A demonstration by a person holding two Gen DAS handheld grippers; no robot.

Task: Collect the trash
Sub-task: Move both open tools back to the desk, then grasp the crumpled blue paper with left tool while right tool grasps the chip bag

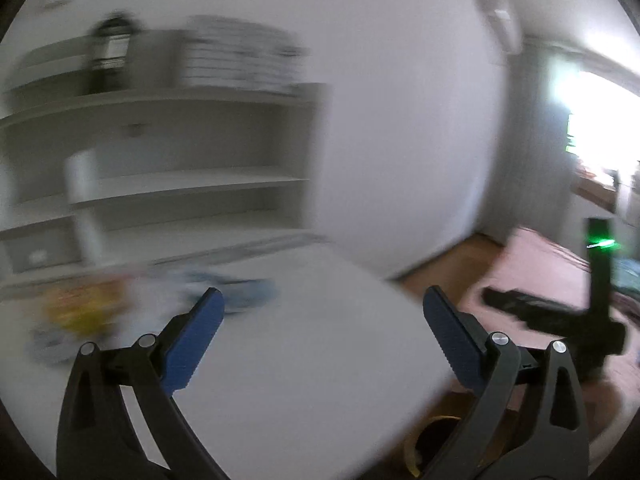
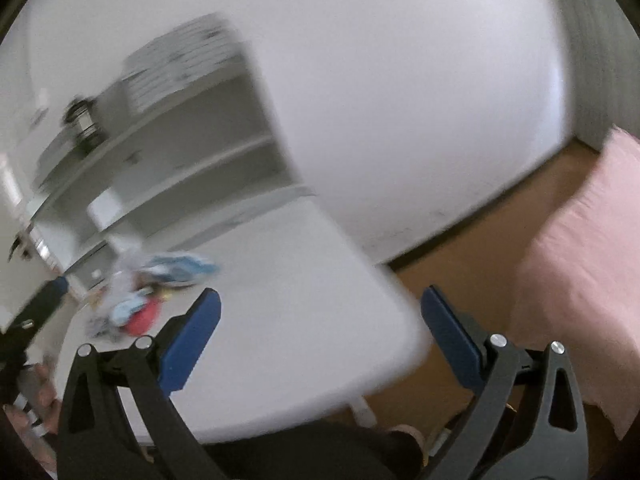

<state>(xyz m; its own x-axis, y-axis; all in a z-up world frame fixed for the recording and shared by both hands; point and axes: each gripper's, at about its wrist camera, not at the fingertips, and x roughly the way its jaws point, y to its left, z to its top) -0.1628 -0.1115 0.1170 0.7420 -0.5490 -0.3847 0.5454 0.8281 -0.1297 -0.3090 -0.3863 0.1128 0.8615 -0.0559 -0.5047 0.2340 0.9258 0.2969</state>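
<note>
- Honestly, both views are smeared, so aiming now could go wrong: I might clip the worktop [image 1: 312,360] edge or scatter the trash [image 2: 136,300] instead of catching it.
- My left fingers [image 1: 320,308] are spread wide and hold nothing; my right fingers [image 2: 320,308] are spread wide too, also empty.
- On the worktop, the trash sits as a loose heap of blue, yellow and red scraps toward its far left part, near the shelf [image 1: 180,184].
- From the worktop's near corner, both pairs of fingers hover above bare surface, apart from that heap.
- Closing too early would grab air.
</note>
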